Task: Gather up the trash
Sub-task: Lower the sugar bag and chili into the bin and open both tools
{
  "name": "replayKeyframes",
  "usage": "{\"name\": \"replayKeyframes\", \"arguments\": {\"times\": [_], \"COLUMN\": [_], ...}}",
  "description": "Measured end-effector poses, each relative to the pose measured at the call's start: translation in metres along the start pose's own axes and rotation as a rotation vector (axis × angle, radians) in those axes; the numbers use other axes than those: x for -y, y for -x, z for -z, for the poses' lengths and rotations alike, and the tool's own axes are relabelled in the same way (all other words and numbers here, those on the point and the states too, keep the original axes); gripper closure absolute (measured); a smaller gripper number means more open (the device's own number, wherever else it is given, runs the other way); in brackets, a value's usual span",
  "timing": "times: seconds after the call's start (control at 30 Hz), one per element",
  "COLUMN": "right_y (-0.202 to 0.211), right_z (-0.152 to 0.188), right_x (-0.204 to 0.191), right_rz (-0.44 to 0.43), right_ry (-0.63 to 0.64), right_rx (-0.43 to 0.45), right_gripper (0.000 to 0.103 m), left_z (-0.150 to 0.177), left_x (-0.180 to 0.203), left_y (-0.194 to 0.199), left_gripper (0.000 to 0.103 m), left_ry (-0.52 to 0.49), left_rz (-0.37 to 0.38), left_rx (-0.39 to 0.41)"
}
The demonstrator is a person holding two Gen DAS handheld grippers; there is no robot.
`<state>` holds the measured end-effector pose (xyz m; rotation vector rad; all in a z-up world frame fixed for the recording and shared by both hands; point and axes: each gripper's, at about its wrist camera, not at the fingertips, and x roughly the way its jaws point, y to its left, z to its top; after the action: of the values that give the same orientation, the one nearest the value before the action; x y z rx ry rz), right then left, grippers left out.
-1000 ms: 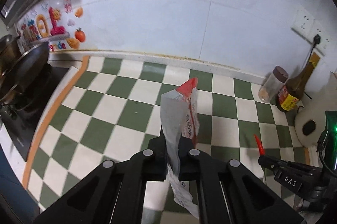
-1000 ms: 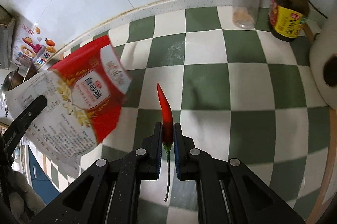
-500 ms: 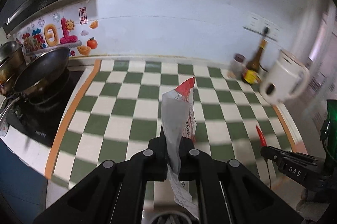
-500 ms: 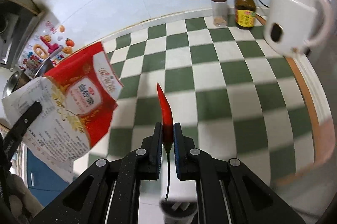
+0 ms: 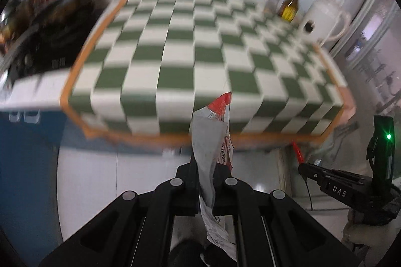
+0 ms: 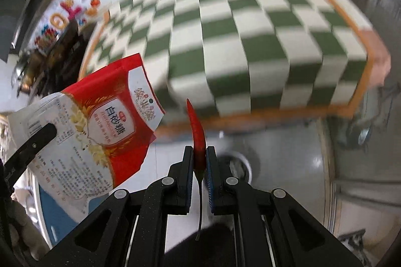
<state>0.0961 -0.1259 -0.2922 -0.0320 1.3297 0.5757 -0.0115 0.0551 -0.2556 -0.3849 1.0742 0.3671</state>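
My left gripper (image 5: 206, 173) is shut on an empty red and white sugar bag (image 5: 213, 141), held upright in front of the counter's front edge. The bag also shows in the right wrist view (image 6: 100, 131), at the left. My right gripper (image 6: 199, 161) is shut on a red chili pepper (image 6: 198, 134) with its tip pointing up and its green stem hanging down. The pepper (image 5: 297, 151) and the right gripper (image 5: 303, 166) also show at the right of the left wrist view. Both grippers are off the counter, over the floor.
The green and white checkered counter (image 5: 195, 46) has an orange edge. A stove with a pan (image 5: 50, 28) stands at its left. A brown bottle (image 5: 290, 3), a jar (image 5: 273, 0) and a white kettle (image 5: 323, 16) stand at its back right. A blue cabinet front (image 5: 25, 154) is below left.
Both grippers have pulled back from over the counter to beyond its front edge and lower, still holding the bag and the pepper. The floor and cabinet fronts have come into view.
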Motion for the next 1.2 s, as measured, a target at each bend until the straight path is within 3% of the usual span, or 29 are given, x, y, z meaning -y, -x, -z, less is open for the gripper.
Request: {"name": "replayKeyframes", "arguments": {"times": [0.13, 0.37, 0.5, 0.6, 0.73, 0.9, 0.97, 1.0, 1.03, 1.07, 1.1, 1.17, 1.2], "right_y": [-0.062, -0.234, -0.334, -0.404, -0.482, -0.538, -0.546, -0.550, -0.551, -0.548, -0.546, -0.534, -0.528], "right_z": [0.034, 0.087, 0.107, 0.119, 0.133, 0.148, 0.153, 0.155, 0.156, 0.157, 0.157, 0.156, 0.155], "right_x": [0.022, 0.093, 0.129, 0.150, 0.165, 0.168, 0.165, 0.165, 0.163, 0.161, 0.162, 0.159, 0.157], "right_rz": [0.003, 0.027, 0.048, 0.050, 0.062, 0.045, 0.044, 0.043, 0.044, 0.046, 0.047, 0.053, 0.061], "right_ry": [0.020, 0.008, -0.016, -0.035, -0.052, -0.068, -0.082, -0.079, -0.078, -0.081, -0.082, -0.078, -0.072], "right_rx": [-0.107, -0.246, -0.293, -0.331, -0.376, -0.435, -0.443, -0.447, -0.449, -0.444, -0.435, -0.404, -0.393], "right_gripper": [0.093, 0.093, 0.093, 0.093, 0.093, 0.092, 0.092, 0.091, 0.089, 0.076, 0.057, 0.040, 0.039], "left_z": [0.034, 0.115, 0.155, 0.178, 0.201, 0.209, 0.206, 0.205, 0.203, 0.201, 0.198, 0.192, 0.189], "left_x": [-0.002, -0.017, -0.022, -0.026, -0.028, -0.031, -0.034, -0.036, -0.039, -0.043, -0.046, -0.051, -0.051], "left_y": [-0.073, -0.285, -0.400, -0.472, -0.536, -0.548, -0.539, -0.534, -0.526, -0.520, -0.514, -0.502, -0.490], "left_gripper": [0.101, 0.100, 0.100, 0.100, 0.095, 0.090, 0.075, 0.050, 0.018, 0.008, 0.005, 0.005, 0.005], "left_ry": [0.045, 0.133, 0.122, 0.126, 0.118, 0.099, 0.098, 0.099, 0.099, 0.102, 0.107, 0.108, 0.101], "left_rz": [-0.043, -0.062, -0.065, -0.040, -0.037, -0.037, -0.044, -0.047, -0.055, -0.061, -0.062, -0.079, -0.099], "left_rx": [-0.116, -0.318, -0.390, -0.472, -0.575, -0.582, -0.544, -0.527, -0.504, -0.486, -0.472, -0.455, -0.442]}}
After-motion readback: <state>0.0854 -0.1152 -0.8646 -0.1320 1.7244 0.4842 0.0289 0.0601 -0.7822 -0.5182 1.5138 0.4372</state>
